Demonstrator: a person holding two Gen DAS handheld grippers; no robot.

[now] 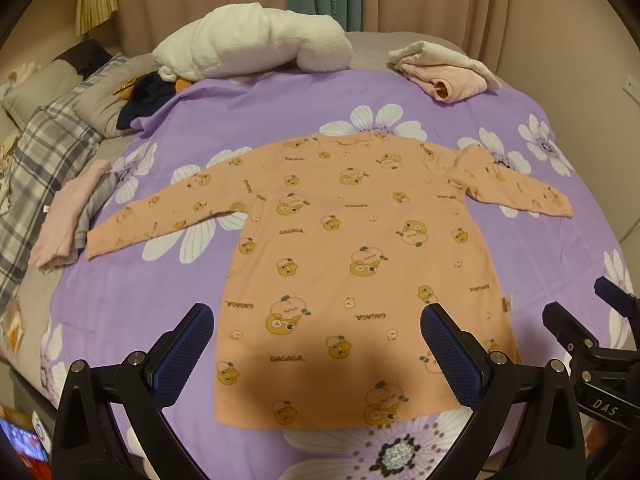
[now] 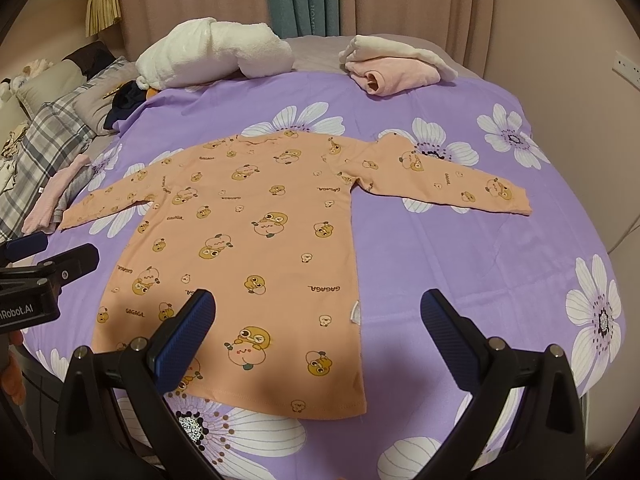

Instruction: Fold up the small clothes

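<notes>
Your work surface is one bed, spread with a purple sheet (image 1: 304, 96) printed with big white flowers. Largest loose item on it: one white fluffy bundle (image 1: 256, 42) at the far edge, rolled or heaped, cannot tell which. Next in size, the task's thing: one orange long-sleeved top (image 1: 352, 248), printed with cartoon figures and the word GAGAGA, lying flat at the middle of the sheet with its neck away from you, hem toward you, both sleeves spread out to the sides. It is not folded yet. Two piles of small clothes sit on the bed: one cream-and-pink pile (image 1: 440, 70) at the far right, well apart from the top, and one pink-and-grey pile (image 1: 68, 216) at the left edge, just beside the end of the top's left sleeve. One plaid cloth (image 1: 44, 160) lies further left, off the sheet, and one dark garment (image 1: 148, 94) is tucked under the white bundle's left end. No baskets, bins or boxes hold any of this; everything lies open on the bed. Your left gripper (image 1: 316, 356) hovers above the hem with its two fingers wide apart, gripping nothing. Your right gripper (image 2: 316, 344) hangs over the hem's right corner, two fingers equally spread, also empty. In each wrist view the other gripper shows at the frame edge, beside the top's lower part.
</notes>
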